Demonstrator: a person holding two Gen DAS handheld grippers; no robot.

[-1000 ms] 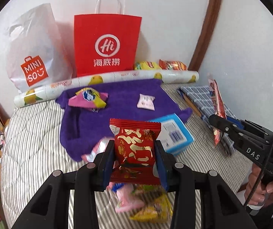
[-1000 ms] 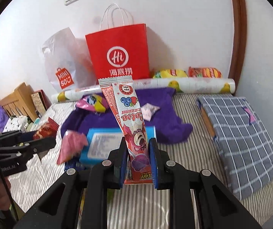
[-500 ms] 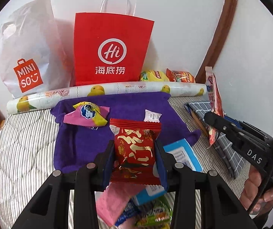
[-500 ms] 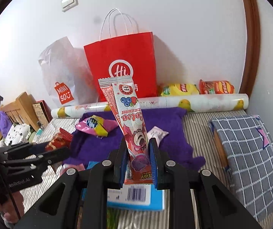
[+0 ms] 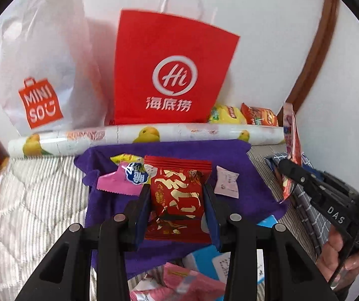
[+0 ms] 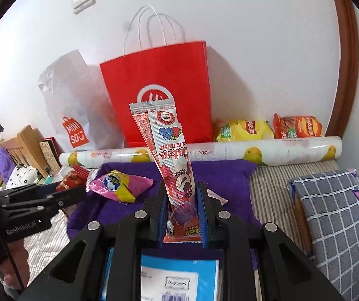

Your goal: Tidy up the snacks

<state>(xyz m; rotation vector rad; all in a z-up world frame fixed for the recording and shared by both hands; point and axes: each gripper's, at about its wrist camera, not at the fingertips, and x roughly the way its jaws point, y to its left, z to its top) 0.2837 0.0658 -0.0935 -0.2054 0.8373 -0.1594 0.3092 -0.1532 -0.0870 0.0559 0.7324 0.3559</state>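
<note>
My left gripper (image 5: 177, 195) is shut on a red snack packet with gold lettering (image 5: 177, 198) and holds it above the purple cloth (image 5: 242, 160). My right gripper (image 6: 181, 198) is shut on a long red and white stick snack packet (image 6: 169, 150), held upright over the same cloth (image 6: 227, 175). A pink and yellow snack (image 5: 119, 178) and a small white packet (image 5: 227, 181) lie on the cloth. The pink and yellow snack also shows in the right wrist view (image 6: 119, 184). The right gripper appears at the right of the left wrist view (image 5: 289, 173).
A red paper bag (image 5: 169, 70) and a white Miniso bag (image 5: 41, 75) stand against the wall behind a patterned roll (image 5: 154, 135). Yellow (image 6: 244, 130) and orange chip bags (image 6: 297, 126) lie beside them. A blue box (image 6: 179, 276) and pink packets (image 5: 187, 283) lie below. A checked cushion (image 6: 337, 220) lies right.
Both grippers have moved forward over the purple cloth toward the bags, still holding their packets. The blue box and loose snacks have slid below the jaws.
</note>
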